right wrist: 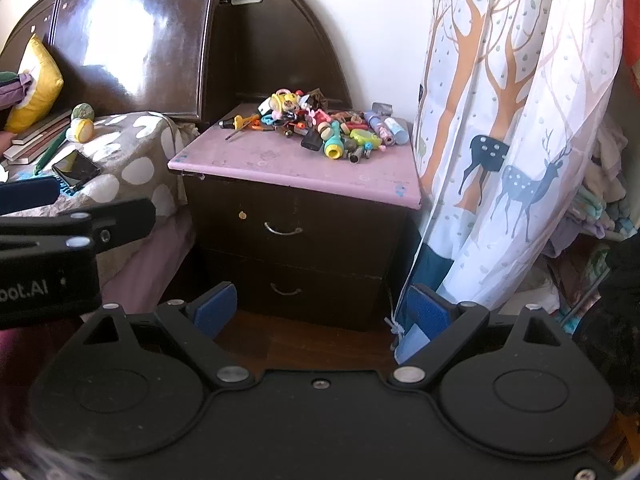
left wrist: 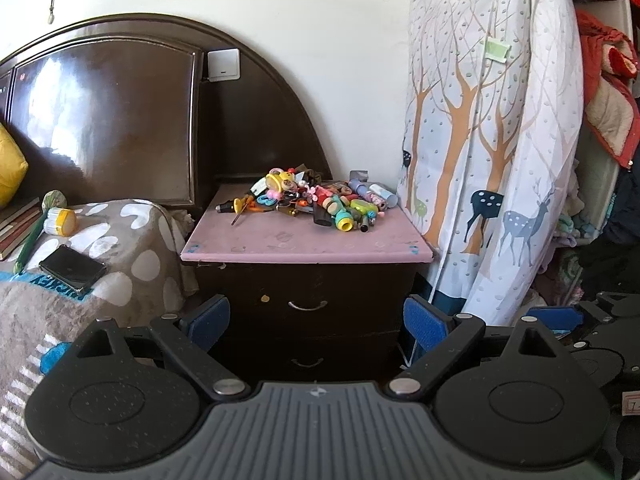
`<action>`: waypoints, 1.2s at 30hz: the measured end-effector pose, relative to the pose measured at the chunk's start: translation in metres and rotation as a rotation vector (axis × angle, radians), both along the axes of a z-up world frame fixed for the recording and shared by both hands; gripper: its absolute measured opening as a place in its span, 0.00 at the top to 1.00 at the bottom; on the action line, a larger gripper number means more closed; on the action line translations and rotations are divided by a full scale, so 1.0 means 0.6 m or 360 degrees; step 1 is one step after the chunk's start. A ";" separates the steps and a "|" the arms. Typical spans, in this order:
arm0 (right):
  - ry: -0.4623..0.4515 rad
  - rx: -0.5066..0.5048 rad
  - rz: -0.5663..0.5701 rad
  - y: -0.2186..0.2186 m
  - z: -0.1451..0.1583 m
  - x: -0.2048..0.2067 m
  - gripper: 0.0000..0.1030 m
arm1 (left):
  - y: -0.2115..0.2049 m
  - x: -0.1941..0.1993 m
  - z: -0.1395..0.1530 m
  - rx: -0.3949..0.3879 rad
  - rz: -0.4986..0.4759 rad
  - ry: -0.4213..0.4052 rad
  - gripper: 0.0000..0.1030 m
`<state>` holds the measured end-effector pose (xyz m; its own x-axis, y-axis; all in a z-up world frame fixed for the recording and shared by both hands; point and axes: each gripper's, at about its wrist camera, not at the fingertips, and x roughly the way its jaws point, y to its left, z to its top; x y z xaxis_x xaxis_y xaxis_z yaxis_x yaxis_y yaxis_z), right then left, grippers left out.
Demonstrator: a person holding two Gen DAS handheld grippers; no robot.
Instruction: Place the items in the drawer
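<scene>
The dark bedside cabinet [left wrist: 308, 280] is standing between bed and curtain, its top drawer [left wrist: 308, 300] shut, so nothing can go in yet. The pile of small toys [left wrist: 316, 200] is waiting on top, toward the far right. Left hand-held gripper [left wrist: 316, 320] and right hand-held gripper [right wrist: 320, 308] are hanging back, both spread wide and empty.

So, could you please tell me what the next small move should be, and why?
Probably bring the left gripper forward to the top drawer's handle. Both drawers look shut, the pile of small items sits on the nightstand top, and both grippers are open and empty.
</scene>
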<state>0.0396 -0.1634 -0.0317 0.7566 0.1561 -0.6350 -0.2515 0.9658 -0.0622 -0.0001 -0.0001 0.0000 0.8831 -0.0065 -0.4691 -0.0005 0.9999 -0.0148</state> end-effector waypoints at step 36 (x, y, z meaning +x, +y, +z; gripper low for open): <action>0.0066 -0.0126 0.0025 0.030 -0.027 0.015 0.09 | 0.017 0.014 -0.023 -0.0059 0.0029 0.0055 0.08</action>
<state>0.0485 -0.1453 -0.0477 0.7273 0.1158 -0.6765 -0.2704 0.9543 -0.1274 0.0084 0.0100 -0.0139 0.8665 -0.0084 -0.4991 -0.0199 0.9985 -0.0515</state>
